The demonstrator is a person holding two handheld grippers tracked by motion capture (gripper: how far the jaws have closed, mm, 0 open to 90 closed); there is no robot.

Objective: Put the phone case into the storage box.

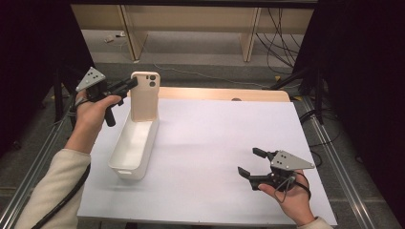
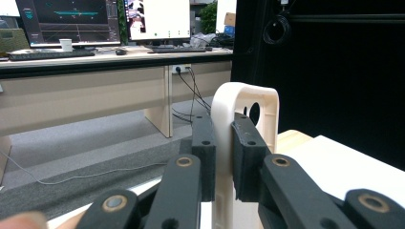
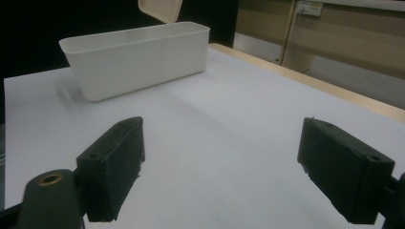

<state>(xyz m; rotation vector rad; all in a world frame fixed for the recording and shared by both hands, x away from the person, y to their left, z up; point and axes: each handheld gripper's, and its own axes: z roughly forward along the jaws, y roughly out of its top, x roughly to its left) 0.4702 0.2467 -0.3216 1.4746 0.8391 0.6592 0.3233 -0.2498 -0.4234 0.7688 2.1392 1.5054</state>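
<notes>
A cream phone case [image 1: 144, 95] stands upright over the far end of a long white bin [image 1: 134, 143] on the left of the white table. My left gripper [image 1: 131, 84] is shut on the case's upper left edge. In the left gripper view the case [image 2: 236, 143] is pinched between the two black pads [image 2: 204, 152]. My right gripper [image 1: 251, 162] rests low at the front right of the table, open with nothing between its fingers. The right gripper view looks across the table at the bin [image 3: 138, 57], with the case's bottom corner [image 3: 161, 9] above it.
The white sheet [image 1: 224, 138] covers the table, with a wooden edge [image 1: 224, 93] at the back. Beyond it are desk legs and cables on the floor. Dark curtains flank both sides. The left gripper view shows desks with monitors [image 2: 71, 19] farther off.
</notes>
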